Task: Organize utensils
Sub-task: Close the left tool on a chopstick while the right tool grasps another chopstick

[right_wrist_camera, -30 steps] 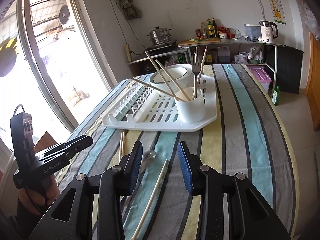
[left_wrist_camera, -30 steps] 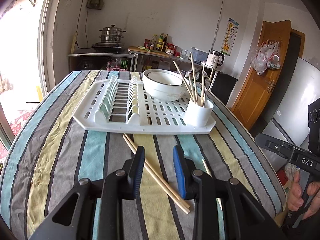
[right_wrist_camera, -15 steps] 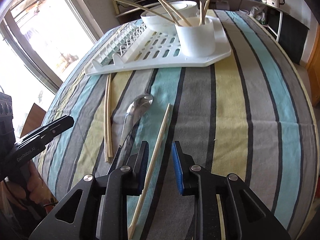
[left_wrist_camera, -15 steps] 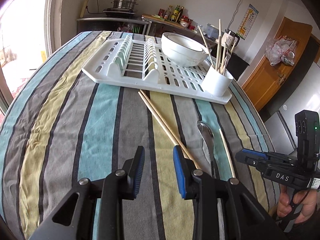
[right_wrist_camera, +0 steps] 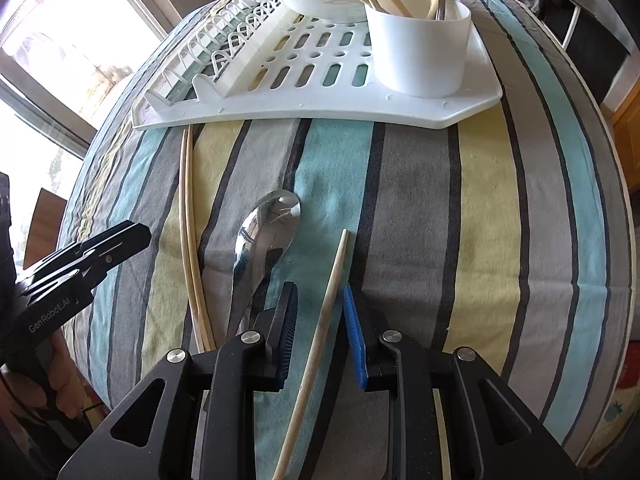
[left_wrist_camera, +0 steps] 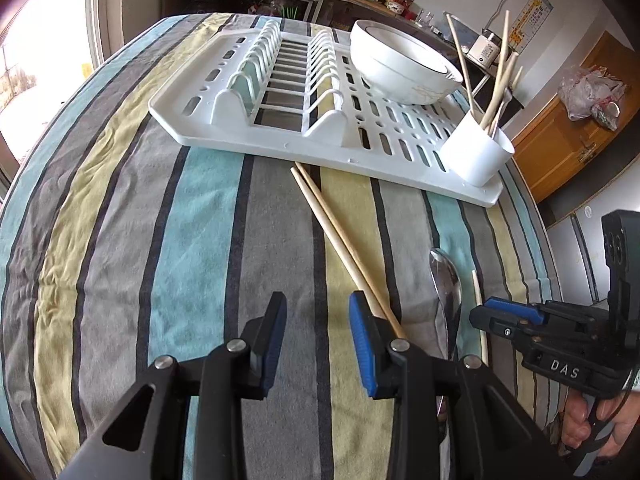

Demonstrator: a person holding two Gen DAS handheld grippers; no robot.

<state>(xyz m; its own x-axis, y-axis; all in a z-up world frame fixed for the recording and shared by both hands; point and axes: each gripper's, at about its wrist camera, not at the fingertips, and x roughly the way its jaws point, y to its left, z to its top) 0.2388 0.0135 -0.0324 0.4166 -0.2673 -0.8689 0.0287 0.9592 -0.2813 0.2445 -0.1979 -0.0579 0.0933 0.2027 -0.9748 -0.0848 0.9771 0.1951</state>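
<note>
A single chopstick [right_wrist_camera: 328, 304] lies on the striped cloth and runs between the fingers of my open right gripper [right_wrist_camera: 318, 334], which is low over it. A metal spoon [right_wrist_camera: 260, 248] lies just left of it. A pair of chopsticks [left_wrist_camera: 340, 240] lies further left, its near end beside my open, empty left gripper [left_wrist_camera: 318, 340]. A white utensil cup [right_wrist_camera: 418, 38] holding several chopsticks and a fork stands on the white drying rack [left_wrist_camera: 280, 120]. The right gripper also shows in the left wrist view [left_wrist_camera: 504, 316].
A white bowl [left_wrist_camera: 400, 64] sits on the rack behind the cup. The striped tablecloth [left_wrist_camera: 160, 260] covers a table that drops off near the right gripper's side. A counter with bottles and a pot stands behind.
Both grippers have come lower and closer to the cloth. The right gripper has moved forward so the single chopstick now lies between its fingers.
</note>
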